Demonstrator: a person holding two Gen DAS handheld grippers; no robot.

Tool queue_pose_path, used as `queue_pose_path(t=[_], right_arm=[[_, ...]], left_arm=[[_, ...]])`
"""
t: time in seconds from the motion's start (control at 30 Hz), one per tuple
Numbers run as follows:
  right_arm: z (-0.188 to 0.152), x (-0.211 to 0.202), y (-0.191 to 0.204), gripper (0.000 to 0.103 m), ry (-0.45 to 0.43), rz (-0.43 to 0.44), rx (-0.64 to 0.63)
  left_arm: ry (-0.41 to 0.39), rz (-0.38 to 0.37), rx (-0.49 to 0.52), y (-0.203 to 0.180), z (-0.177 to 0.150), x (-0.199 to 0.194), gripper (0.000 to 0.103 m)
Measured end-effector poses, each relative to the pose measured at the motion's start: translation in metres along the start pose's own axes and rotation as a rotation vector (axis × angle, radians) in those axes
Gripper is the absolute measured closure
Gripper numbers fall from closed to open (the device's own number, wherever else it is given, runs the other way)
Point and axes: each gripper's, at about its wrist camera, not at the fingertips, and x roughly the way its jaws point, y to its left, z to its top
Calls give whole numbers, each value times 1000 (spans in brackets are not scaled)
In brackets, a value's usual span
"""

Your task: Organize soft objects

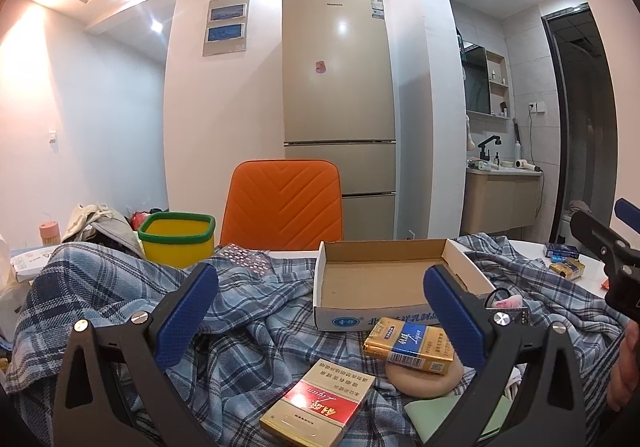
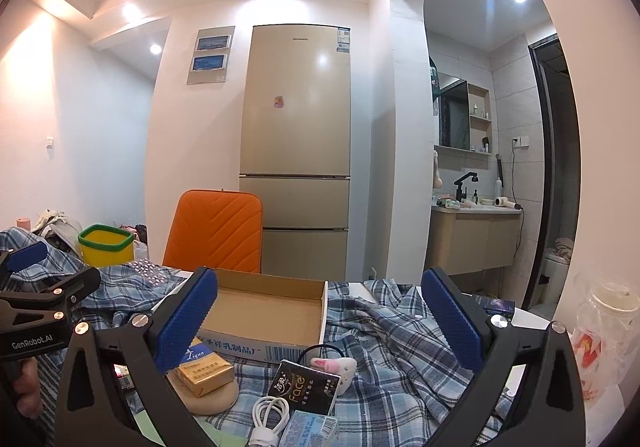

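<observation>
A rumpled blue plaid shirt (image 1: 248, 311) sprawls across the counter (image 1: 532, 247), bunched in folds around and beneath an open cardboard box (image 1: 384, 283). Near it lie a round beige puff (image 1: 424, 375) under a gold cigarette pack (image 1: 408, 343) and a red pack (image 1: 320, 411). The left claw (image 1: 320, 311) and right claw (image 2: 320, 319) hover level above the fabric, both spread wide, gripping nothing.

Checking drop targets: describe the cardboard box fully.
The cardboard box is a shallow open-top tray, brown inside, white outside with blue print and a round logo on its front wall. It looks empty. It sits upright on the plaid cloth, in front of the orange chair. A gold-and-blue pack lies just before its front wall.
</observation>
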Motion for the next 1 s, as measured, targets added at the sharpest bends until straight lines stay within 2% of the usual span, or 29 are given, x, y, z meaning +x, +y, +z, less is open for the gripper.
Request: queue_pose_path(t=[0.3,1.0], right_arm=[[-1,-4,-1,0,-24,-22,6],[0,1,-3,0,12,-22,24]], left_arm=[[0,7,-6,3,-1,1,1],[5,7,4,1,-1,3,1]])
